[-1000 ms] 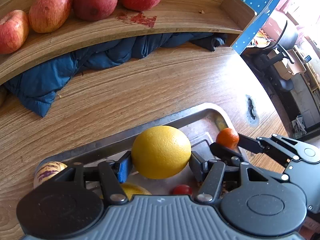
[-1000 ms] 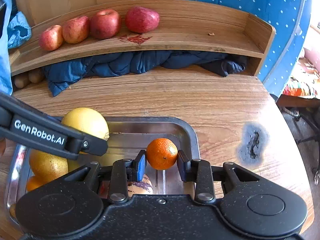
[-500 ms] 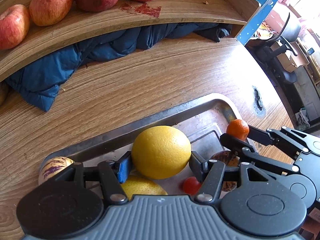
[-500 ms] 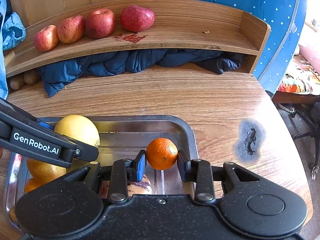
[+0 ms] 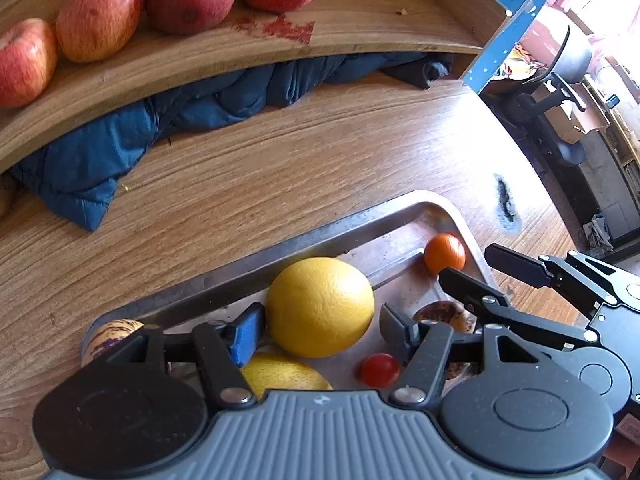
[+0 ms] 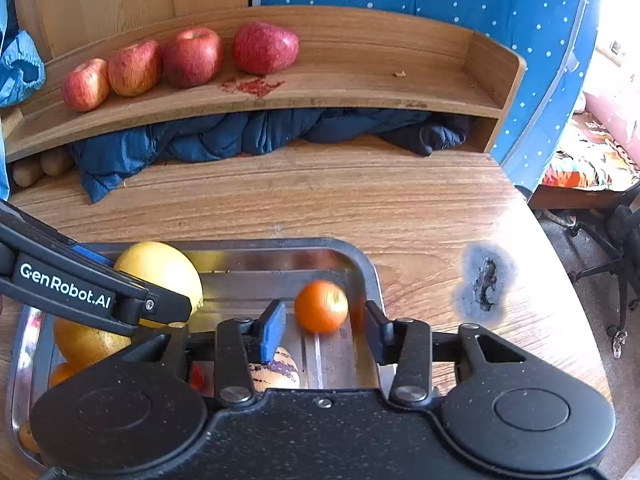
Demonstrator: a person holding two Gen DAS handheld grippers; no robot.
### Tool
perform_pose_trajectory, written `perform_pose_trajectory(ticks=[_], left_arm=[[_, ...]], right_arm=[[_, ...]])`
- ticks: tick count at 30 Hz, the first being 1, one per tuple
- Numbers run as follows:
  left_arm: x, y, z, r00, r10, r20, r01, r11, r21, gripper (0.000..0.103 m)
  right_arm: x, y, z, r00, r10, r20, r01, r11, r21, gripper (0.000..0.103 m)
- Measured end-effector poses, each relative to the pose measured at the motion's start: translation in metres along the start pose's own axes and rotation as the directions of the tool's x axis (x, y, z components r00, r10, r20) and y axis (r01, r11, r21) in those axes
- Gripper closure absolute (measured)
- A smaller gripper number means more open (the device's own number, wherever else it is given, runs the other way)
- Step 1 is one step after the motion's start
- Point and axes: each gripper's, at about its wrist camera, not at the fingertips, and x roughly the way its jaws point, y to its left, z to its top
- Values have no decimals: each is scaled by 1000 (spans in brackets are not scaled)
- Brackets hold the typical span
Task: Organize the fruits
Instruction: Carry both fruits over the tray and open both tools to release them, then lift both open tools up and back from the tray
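Right gripper [image 6: 320, 326] fingers spread wide, gaps on both sides of the small orange [image 6: 321, 306], which looks blurred and free, sitting at the far right end of the metal tray [image 6: 362, 264]. Left gripper [image 5: 318, 322] fingers also apart, blue pad [image 5: 248, 332] just beside the big yellow citrus [image 5: 320, 306] with a thin gap, the other finger clear on the right; the citrus sits at the tray's far rim, not clamped as far as the left wrist view shows. Around them in the tray: a second yellow fruit [image 5: 284, 374] near the left gripper body, a cherry tomato [image 5: 379, 369], a striped pale melon [image 6: 276, 370] under the right fingers, another striped one [image 5: 114, 334] at the left end. Beyond the tray is bare wooden table [image 6: 360, 196], then a blue jacket [image 6: 240, 136] stuffed under a curved wooden shelf [image 6: 360, 92] holding four red apples [image 6: 192, 56] in a row at its left. Step in hand reads as both fruits just let go or not yet gripped, so sorting is early. Next move likely needs closing squarely on each fruit, lifting clear of the rim, and carrying to the free right part of the shelf; round fruit may roll.
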Motion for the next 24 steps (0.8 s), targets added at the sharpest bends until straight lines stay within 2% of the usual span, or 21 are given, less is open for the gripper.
perform_pose_trajectory(ticks=[5,13,18,20,24], left_arm=[[-15,-2,-1,999,2,39,-3,1000,8,27],[-43,5,-9,993,28,115,-29,1000,1,18],[-62,10,-18,985,54,166,-57,998,9,7],[-69,12,-23,979,69,191,-72,997,10,4],[-82,18,-35,970,94,224,-98,995,8,1]], right_arm=[[-11,1,2,999,-16,29,16,1000,10,44],[-35,7,0,995,-50,85,48,998,29,33],[-51,14,-4,991,-68,114,64,997,42,24],[-57,17,-5,990,-70,123,65,997,48,17],[-67,26,-8,988,-72,140,65,997,49,10]])
